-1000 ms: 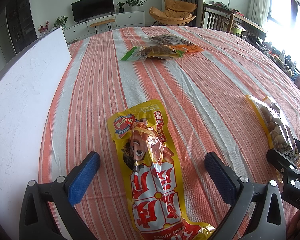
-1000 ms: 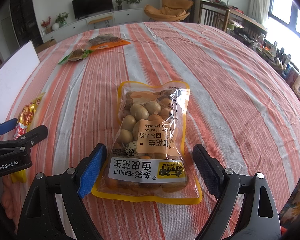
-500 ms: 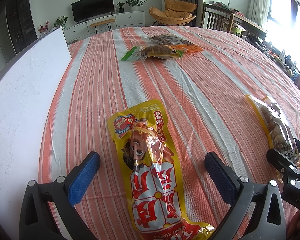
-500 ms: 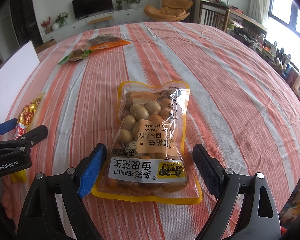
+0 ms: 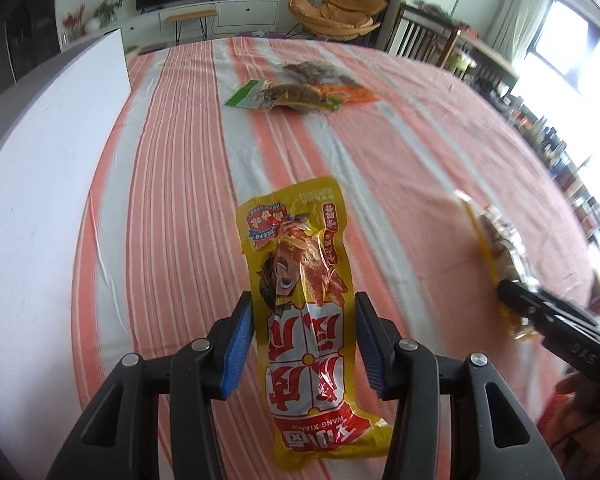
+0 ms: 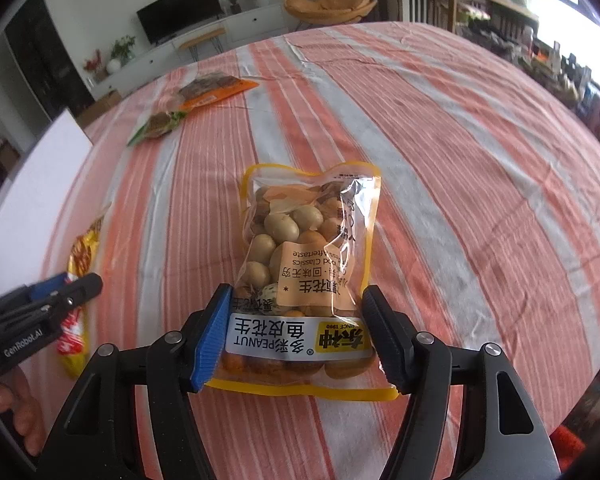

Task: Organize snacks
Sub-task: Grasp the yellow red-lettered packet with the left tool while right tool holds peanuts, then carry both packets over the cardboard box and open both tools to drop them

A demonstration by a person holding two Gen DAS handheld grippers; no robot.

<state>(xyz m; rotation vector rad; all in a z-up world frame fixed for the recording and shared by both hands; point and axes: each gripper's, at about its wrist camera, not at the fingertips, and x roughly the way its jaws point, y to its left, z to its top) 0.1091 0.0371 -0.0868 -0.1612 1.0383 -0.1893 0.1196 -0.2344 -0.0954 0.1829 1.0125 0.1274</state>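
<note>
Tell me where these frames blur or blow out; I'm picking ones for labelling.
Left wrist view: right edge smeared, peanut bag and right tool blurred, window blown out, yellow snack pack sharp. Right wrist view: mostly sharp, peanut bag film glares, fisheye bends the tablecloth stripes.

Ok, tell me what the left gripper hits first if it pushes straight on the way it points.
Probably the yellow snack packet: it already lies between the closing jaws of the left gripper, whose pads look to be on its edges. Past it comes the striped tablecloth.
</note>
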